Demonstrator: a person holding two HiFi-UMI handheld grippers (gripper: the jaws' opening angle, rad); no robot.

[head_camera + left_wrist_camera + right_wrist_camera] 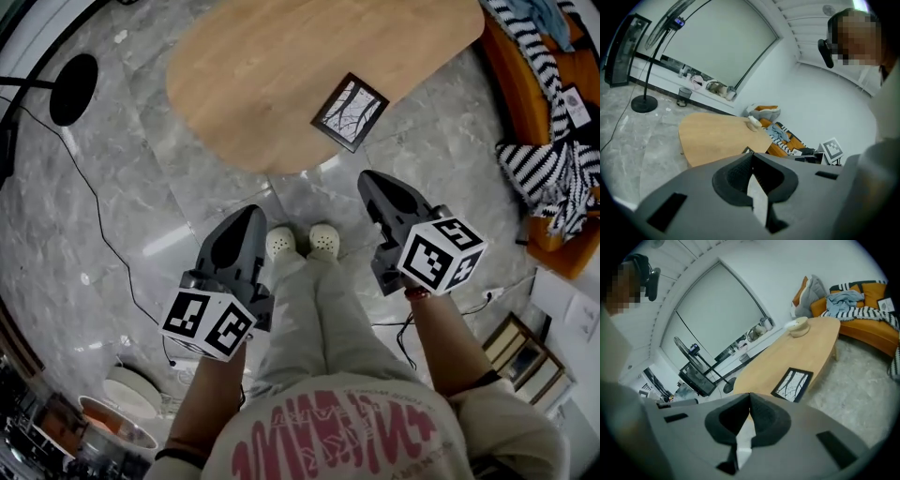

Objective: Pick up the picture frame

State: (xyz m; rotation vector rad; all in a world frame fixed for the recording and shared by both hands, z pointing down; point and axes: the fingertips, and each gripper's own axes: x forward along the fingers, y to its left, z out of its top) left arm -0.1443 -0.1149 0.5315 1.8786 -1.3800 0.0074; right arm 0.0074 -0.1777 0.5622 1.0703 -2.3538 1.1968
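The picture frame (350, 112), black-edged with a pale branch print, lies flat near the front edge of the oval wooden table (281, 66). Both grippers hang over the floor in front of the table, clear of it. My left gripper (255, 214) is at the lower left, jaws shut and empty. My right gripper (367, 178) is nearer the frame, just below it, shut with nothing held. In the right gripper view the picture frame (792, 384) lies just beyond the closed jaws of my right gripper (749, 397). The left gripper view shows my left gripper (751, 155) with its tips together and the table (717, 133) ahead.
An orange sofa (525, 84) with striped blankets (548, 164) stands to the right of the table. A floor lamp base (73, 89) and its cable lie at the left. Framed pictures (525, 354) lean at the lower right. A pale bowl (799, 326) sits at the table's far end. The person's white shoes (302, 242) are between the grippers.
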